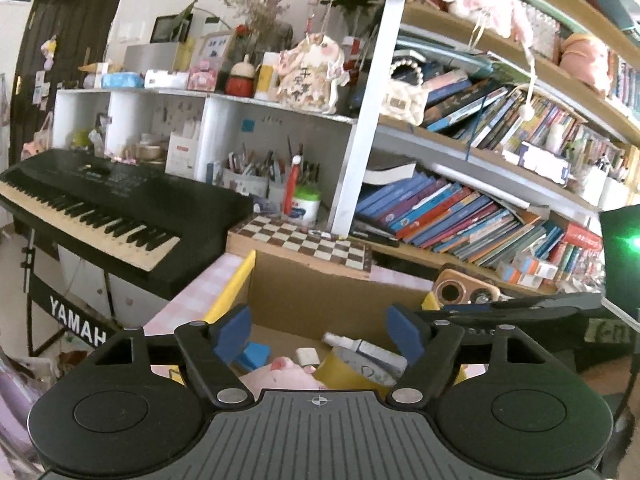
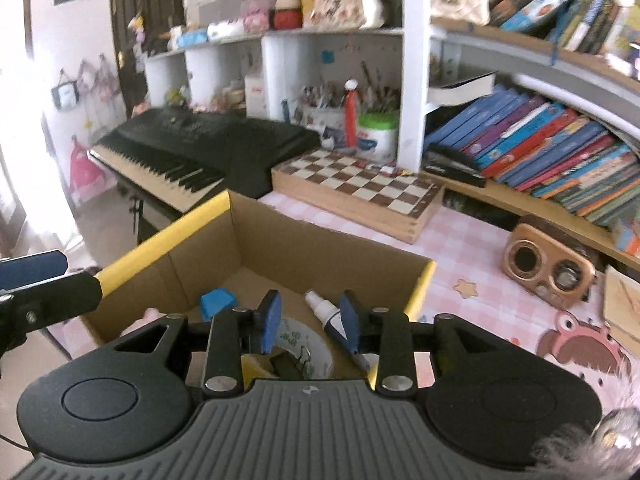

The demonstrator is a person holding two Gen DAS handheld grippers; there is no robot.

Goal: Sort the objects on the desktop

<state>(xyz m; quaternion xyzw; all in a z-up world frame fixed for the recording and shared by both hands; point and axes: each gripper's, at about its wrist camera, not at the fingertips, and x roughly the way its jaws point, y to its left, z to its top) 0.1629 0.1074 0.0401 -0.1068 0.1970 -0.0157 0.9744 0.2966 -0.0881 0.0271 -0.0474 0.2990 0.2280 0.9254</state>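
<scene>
An open cardboard box with yellow-taped rims stands on the pink checked tablecloth. In it lie a blue block, a white bottle with a dark label, a roll of tape and something pink. My right gripper hovers over the box's near end, its blue pads a little apart with nothing pressed between them. My left gripper stands wide open above the same box, over the blue block, a white eraser, the bottle and the pink thing. One left finger shows at the right wrist view's left edge.
A wooden chessboard box lies behind the cardboard box. A black Yamaha keyboard stands to the left. A small wooden speaker sits on the cloth to the right. Shelves of books and pen pots line the back.
</scene>
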